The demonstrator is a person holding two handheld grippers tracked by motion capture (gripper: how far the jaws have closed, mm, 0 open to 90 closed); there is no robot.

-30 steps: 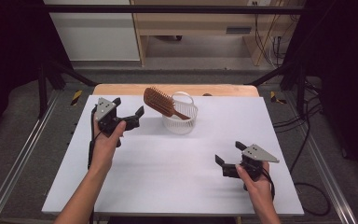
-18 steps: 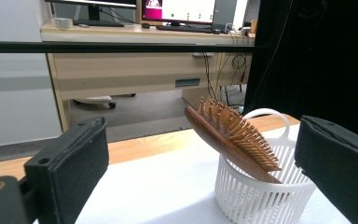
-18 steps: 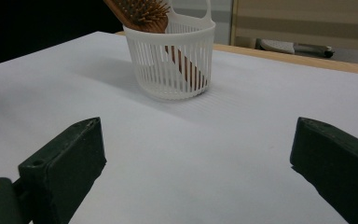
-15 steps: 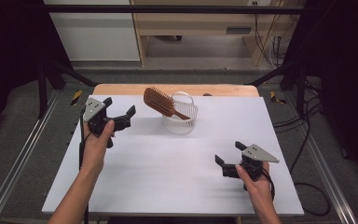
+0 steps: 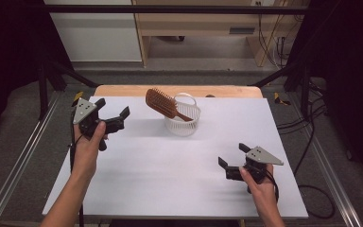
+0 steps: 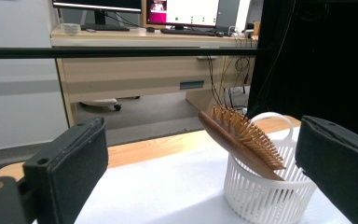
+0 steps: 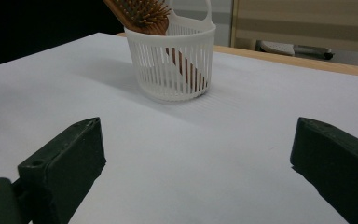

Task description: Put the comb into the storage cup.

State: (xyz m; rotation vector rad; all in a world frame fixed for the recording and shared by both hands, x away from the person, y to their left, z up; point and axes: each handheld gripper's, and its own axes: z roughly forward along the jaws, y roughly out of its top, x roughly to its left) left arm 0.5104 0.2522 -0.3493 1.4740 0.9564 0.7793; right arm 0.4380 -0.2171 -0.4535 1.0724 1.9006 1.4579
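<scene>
high view: wooden hairbrush [image 5: 163, 103] propped handle-down in the white basket [image 5: 183, 124], head leaning out over the rim toward the left gripper [image 5: 109, 114], likely so it can be pinched there; left gripper wide open, empty, just beside it; right gripper [image 5: 232, 157] open, empty, well apart near the table [image 5: 151, 179] front

left gripper view: brush head between the spread jaws, farther off, untouched

right gripper view: basket ahead, handle inside the slats, perhaps resting on the bottom
</scene>
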